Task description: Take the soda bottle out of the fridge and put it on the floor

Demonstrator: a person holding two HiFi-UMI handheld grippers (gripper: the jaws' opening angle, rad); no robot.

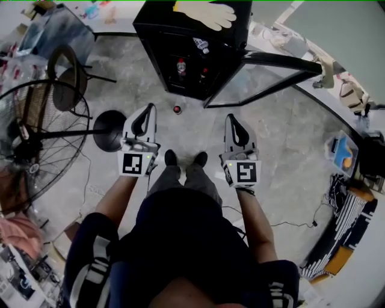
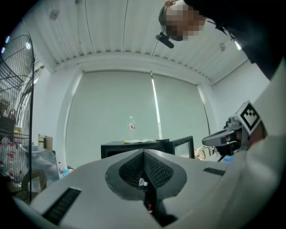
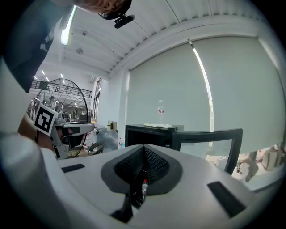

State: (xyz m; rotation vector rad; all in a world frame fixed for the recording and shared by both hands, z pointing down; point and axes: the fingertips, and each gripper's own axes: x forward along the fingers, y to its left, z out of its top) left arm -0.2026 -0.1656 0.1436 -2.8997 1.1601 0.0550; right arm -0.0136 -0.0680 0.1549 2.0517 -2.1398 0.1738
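The soda bottle (image 1: 177, 109) stands upright on the grey floor, just in front of the open black fridge (image 1: 192, 57); its red cap shows from above. Through the slit under the right gripper's jaws it appears small (image 3: 144, 185). I hold both grippers up side by side above my feet, pointing toward the fridge. The left gripper (image 1: 150, 107) (image 2: 144, 152) has its jaws closed together with nothing between them. So does the right gripper (image 1: 230, 117) (image 3: 143, 146). Neither touches the bottle. More bottles (image 1: 181, 66) stand inside the fridge.
The fridge's glass door (image 1: 264, 75) swings open to the right. A pale glove (image 1: 207, 13) and a clear water bottle (image 2: 131, 127) lie on the fridge top. A large standing fan (image 1: 36, 138) with a round base (image 1: 109, 129) and a chair (image 1: 69, 75) are at left.
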